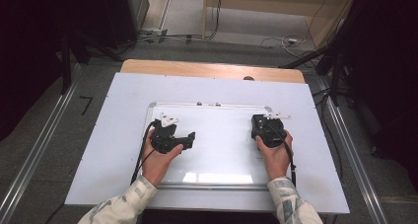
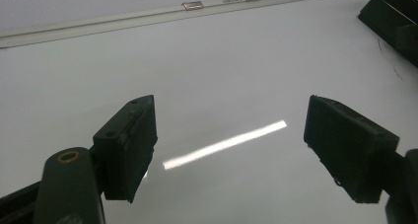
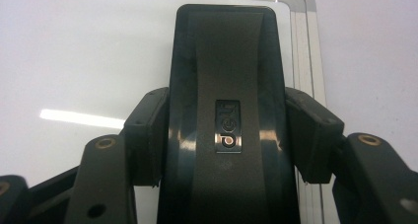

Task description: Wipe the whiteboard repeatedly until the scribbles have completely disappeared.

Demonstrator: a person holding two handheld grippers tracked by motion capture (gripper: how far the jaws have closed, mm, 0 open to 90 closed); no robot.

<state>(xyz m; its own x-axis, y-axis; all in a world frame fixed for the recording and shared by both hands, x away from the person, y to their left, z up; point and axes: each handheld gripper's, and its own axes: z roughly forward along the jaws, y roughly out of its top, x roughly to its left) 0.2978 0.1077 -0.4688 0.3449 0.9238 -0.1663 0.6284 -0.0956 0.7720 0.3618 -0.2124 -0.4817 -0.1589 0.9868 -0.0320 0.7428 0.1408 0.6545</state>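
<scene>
A black whiteboard eraser (image 3: 226,120) is being gripped by the right tool (image 3: 226,135), its two pads being pressed against the eraser's long sides so that the eraser's long axis is running straight out along the jaws and away from the hand. In the high view the right tool (image 1: 268,130) is being held over the right part of a whiteboard (image 1: 217,155), close to that board's far right corner, and the board itself is lying flat in the middle of the bench (image 1: 113,135), which is being covered by a pale sheet. The eraser is thus being carried on the right side, well apart from the left tool (image 1: 190,139), so the right hand (image 1: 276,157) is judged the nearer one for any wiping stroke; the bare white surface is stretching away from the eraser toward the board's left edge and near edge, and that is the direction in which a coming pass is judged to lie. Whether the eraser's face is being pressed on the board or held just above it cannot be told. The left tool (image 2: 229,150) is being held with its jaws standing apart and nothing between them, only the glossy board (image 2: 207,71) being seen through the gap; it is being kept low over the left part of the board by the left hand (image 1: 157,162), with its jaws being pointed toward the right side.
</scene>
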